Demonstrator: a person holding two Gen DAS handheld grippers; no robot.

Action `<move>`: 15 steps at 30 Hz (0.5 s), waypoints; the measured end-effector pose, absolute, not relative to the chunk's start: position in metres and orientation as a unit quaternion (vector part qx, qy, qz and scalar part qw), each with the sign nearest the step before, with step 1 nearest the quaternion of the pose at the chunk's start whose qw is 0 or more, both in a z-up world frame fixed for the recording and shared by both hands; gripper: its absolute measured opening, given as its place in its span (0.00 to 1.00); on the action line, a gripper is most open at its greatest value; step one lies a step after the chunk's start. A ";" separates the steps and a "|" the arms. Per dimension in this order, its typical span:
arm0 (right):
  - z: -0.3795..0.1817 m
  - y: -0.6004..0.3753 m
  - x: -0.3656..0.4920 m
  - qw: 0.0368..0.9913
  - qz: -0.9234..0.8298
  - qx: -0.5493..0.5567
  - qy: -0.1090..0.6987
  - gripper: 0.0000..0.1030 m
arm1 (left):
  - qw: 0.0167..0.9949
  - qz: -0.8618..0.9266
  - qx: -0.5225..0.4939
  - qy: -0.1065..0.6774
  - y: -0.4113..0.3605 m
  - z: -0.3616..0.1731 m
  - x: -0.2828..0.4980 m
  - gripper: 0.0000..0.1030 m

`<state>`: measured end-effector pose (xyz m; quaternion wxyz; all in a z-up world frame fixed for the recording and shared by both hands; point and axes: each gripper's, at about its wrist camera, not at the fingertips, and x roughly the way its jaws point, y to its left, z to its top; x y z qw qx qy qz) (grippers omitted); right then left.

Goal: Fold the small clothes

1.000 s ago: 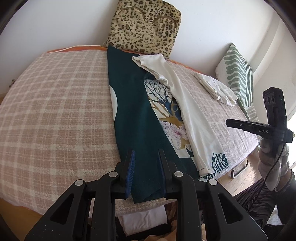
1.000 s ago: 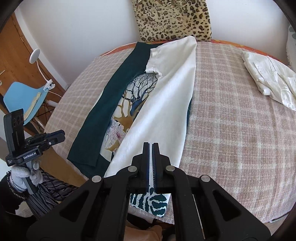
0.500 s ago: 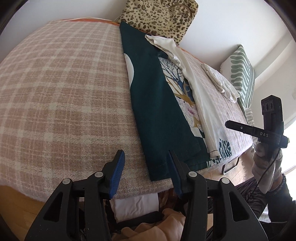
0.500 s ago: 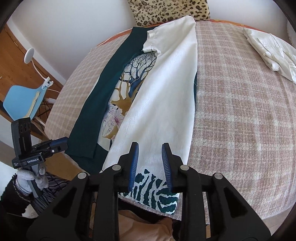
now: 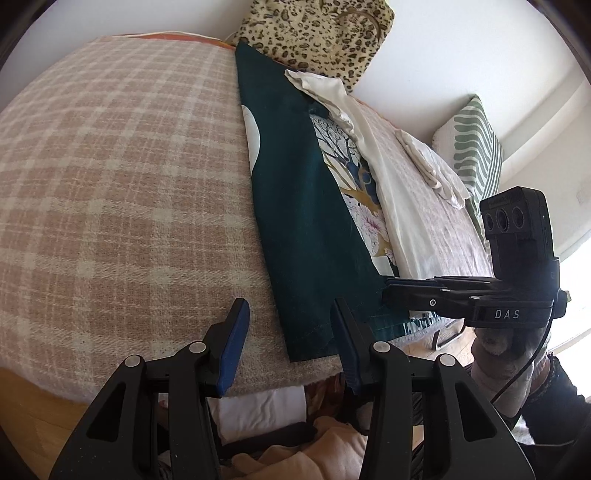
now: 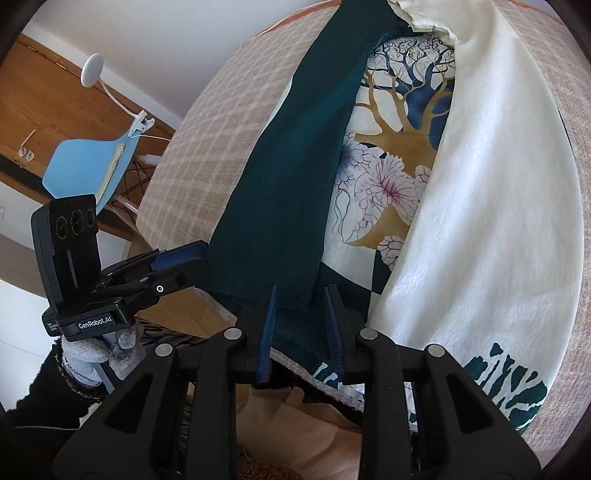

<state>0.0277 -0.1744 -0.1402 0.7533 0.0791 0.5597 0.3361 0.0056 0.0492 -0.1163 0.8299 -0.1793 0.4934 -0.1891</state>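
A dark green T-shirt (image 5: 306, 206) with a tree print (image 6: 399, 155) lies lengthwise on the plaid bed cover (image 5: 110, 184). Its left side is folded in, and its right side is folded over with the white inside (image 6: 495, 184) up. My left gripper (image 5: 288, 306) hovers at the near left corner of the green hem; its jaws are closing, the corner lies between them, and the pads do not press it. My right gripper (image 6: 301, 291) stands open around the hem of the green fold, close beside the left gripper (image 6: 199, 258). From the left wrist, the right gripper (image 5: 388, 291) shows side-on.
A leopard cushion (image 5: 321, 33) and a green striped cushion (image 5: 476, 147) stand at the far side of the bed, with a folded white garment (image 5: 432, 166) near them. A blue chair (image 6: 88, 162) stands on the wooden floor at the left. The bed's near edge runs under both grippers.
My right gripper went from shut to open and swung left and down onto the green hem. My left gripper widened and sank to the hem's corner, then stayed put.
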 end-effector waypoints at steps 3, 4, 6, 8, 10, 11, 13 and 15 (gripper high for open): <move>-0.143 -0.173 0.029 0.749 0.339 0.089 0.561 0.26 | 0.829 -0.189 -0.182 0.494 0.050 -0.116 0.006 0.42; -0.144 -0.173 0.030 0.748 0.341 0.093 0.562 0.24 | 0.829 -0.188 -0.182 0.494 0.050 -0.116 0.006 0.42; -0.146 -0.171 0.030 0.747 0.339 0.090 0.564 0.10 | 0.830 -0.188 -0.181 0.494 0.050 -0.116 0.005 0.42; -0.146 -0.172 0.030 0.749 0.337 0.090 0.564 0.07 | 0.833 -0.185 -0.176 0.491 0.049 -0.116 0.004 0.40; -0.147 -0.174 0.030 0.750 0.335 0.090 0.564 0.05 | 0.837 -0.180 -0.165 0.490 0.048 -0.117 0.003 0.16; -0.147 -0.174 0.029 0.749 0.335 0.091 0.564 0.05 | 0.835 -0.180 -0.165 0.493 0.048 -0.119 0.003 0.11; -0.147 -0.176 0.027 0.744 0.339 0.099 0.567 0.04 | 0.836 -0.175 -0.166 0.492 0.051 -0.121 0.001 0.09; -0.147 -0.182 0.026 0.739 0.343 0.113 0.569 0.04 | 0.841 -0.174 -0.159 0.488 0.054 -0.119 -0.002 0.05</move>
